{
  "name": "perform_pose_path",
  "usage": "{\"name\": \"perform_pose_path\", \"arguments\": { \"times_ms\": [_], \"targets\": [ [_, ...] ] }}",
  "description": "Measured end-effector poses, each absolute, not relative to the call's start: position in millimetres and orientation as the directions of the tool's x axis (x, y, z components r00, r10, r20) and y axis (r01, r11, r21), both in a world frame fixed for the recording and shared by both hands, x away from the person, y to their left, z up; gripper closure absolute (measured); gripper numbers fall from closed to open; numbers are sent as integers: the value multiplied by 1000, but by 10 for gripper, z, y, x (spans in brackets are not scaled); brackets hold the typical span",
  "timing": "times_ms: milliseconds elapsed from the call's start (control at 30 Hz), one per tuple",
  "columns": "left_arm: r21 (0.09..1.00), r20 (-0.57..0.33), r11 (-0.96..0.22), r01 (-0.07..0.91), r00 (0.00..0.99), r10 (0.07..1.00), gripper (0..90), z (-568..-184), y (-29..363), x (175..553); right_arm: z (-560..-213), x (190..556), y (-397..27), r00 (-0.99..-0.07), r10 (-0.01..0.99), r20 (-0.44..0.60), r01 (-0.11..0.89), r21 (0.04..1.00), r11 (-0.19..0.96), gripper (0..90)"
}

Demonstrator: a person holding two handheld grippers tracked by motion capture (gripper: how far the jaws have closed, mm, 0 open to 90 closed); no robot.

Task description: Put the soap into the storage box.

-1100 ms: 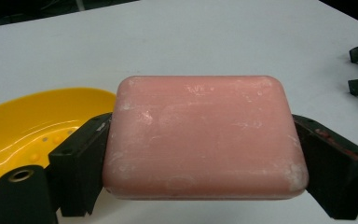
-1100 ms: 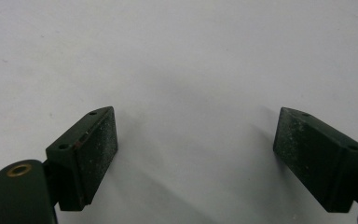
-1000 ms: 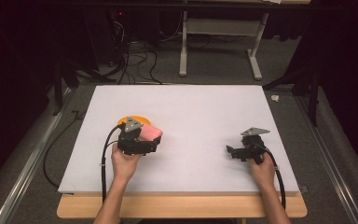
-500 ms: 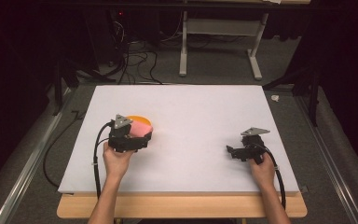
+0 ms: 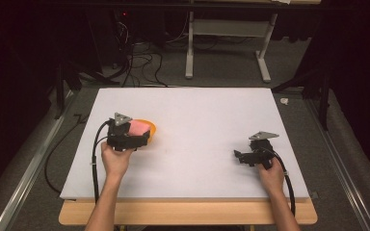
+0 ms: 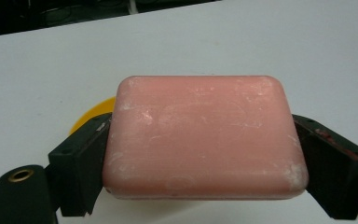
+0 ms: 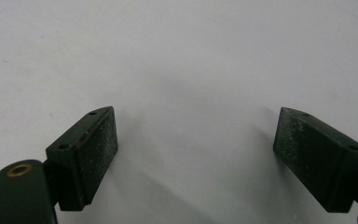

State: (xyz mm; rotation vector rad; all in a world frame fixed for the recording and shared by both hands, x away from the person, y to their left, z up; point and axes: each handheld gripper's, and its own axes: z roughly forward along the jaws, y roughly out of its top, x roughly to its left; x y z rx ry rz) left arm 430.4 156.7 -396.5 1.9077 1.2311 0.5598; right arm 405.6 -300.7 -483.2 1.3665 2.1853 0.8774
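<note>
A pink bar of soap (image 6: 205,135) is clamped between the two black jaws of my left gripper (image 5: 136,136), one pad pressing on each short side. In the high view the pink soap (image 5: 139,128) hangs over an orange-yellow dish (image 5: 149,127) at the left of the white board; a sliver of that dish (image 6: 91,114) peeks out behind the bar in the left gripper view. My right gripper (image 5: 239,156) rests low at the right of the board, jaws wide apart over bare white surface, its right gripper (image 7: 196,158) view showing nothing between the pads.
The white board (image 5: 197,110) lies on a wooden table whose front edge (image 5: 188,213) shows below it. Cables trail from both grippers toward the person. A table frame (image 5: 231,43) and loose wires stand on the dark floor behind.
My left gripper has carried the soap leftward and slightly back, so it now hangs over the orange dish. The right gripper has stayed put.
</note>
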Motion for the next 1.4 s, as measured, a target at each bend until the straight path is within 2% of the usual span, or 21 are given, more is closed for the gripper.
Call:
{"name": "perform_pose_path", "arguments": {
  "times_ms": [633,1400],
  "targets": [
    [765,-46,-196,613,356,933,138,-4055,1585,4611,-4832,4057,-3007,-432,902,-17,640,699,319,143],
    [720,-36,-195,666,316,948,137,-4244,1523,4803,-4832,4057,-3008,-433,901,-18,639,699,321,143]
  ]
}}
